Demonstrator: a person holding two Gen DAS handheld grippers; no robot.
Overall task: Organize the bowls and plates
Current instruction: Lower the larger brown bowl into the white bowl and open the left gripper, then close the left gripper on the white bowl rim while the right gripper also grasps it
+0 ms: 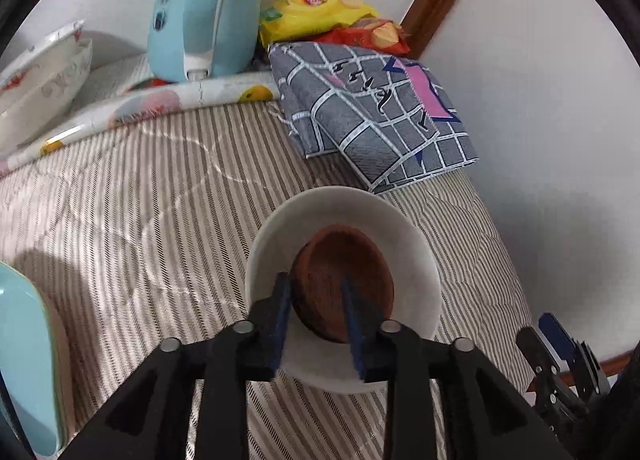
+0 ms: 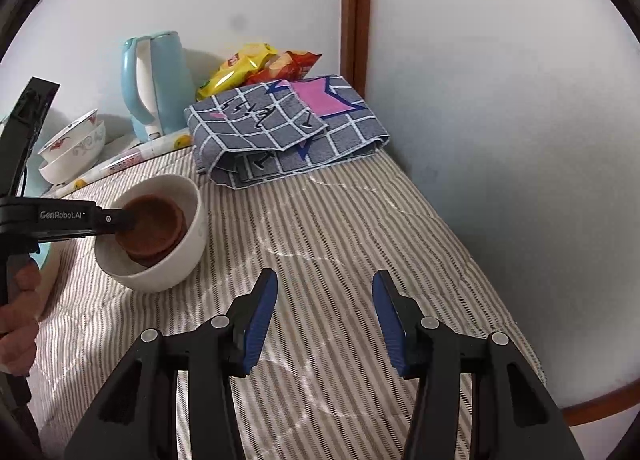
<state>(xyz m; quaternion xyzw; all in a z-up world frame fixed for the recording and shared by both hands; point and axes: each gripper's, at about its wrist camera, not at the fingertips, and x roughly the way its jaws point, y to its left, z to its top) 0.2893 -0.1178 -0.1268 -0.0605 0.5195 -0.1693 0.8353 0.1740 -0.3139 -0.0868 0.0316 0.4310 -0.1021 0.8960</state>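
A brown wooden bowl [image 1: 344, 280] sits tilted inside a plain white bowl [image 1: 276, 236] on the striped cloth. My left gripper [image 1: 316, 316] has one finger outside and one inside the brown bowl's near rim; its jaws are partly apart around the rim. In the right wrist view the left gripper [image 2: 128, 220] reaches into the white bowl [image 2: 176, 264] at the brown bowl [image 2: 152, 228]. My right gripper [image 2: 324, 316] is open and empty above the cloth, right of the bowls. Two stacked patterned bowls [image 2: 74, 148] stand at the back left.
A light blue kettle [image 2: 156, 88] stands at the back wall. A folded grey checked cloth [image 2: 280, 132] and snack bags [image 2: 256, 68] lie behind. A rolled printed mat [image 1: 140, 108] lies across the back. A light blue dish edge [image 1: 24, 372] is at the left. The wall is on the right.
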